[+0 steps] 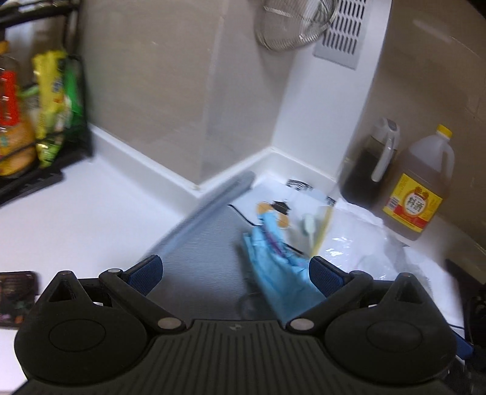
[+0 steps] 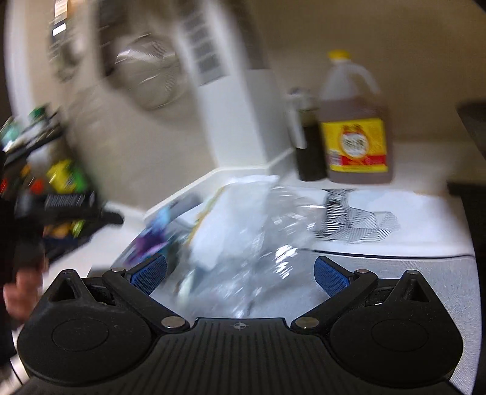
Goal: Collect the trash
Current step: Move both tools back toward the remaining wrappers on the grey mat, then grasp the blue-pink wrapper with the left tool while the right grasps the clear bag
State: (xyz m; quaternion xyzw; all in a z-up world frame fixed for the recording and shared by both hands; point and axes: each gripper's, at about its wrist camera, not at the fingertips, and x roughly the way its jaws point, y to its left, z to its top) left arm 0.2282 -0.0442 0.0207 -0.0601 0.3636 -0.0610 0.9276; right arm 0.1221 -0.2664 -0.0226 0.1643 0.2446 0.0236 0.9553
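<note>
A crumpled light-blue glove [image 1: 278,261] lies on a grey mat [image 1: 209,243] on the white counter, close to the right finger of my left gripper [image 1: 235,273], which is open and holds nothing. Behind the glove lies a printed paper [image 1: 275,209] and to its right a clear plastic bag [image 1: 355,240]. In the blurred right wrist view the clear plastic bag [image 2: 258,224] sits just ahead of and between the fingers of my right gripper [image 2: 240,276], which stands open. The blue glove [image 2: 158,228] shows at the left of the bag.
A brown-liquid jug with a yellow label [image 1: 420,188] and a dark sauce dispenser [image 1: 369,167] stand at the back right by the wall. A black rack with bottles and snack packs [image 1: 36,121] is at the left. A metal strainer [image 1: 291,24] hangs on the wall. A patterned sheet [image 2: 355,215] lies beyond the bag.
</note>
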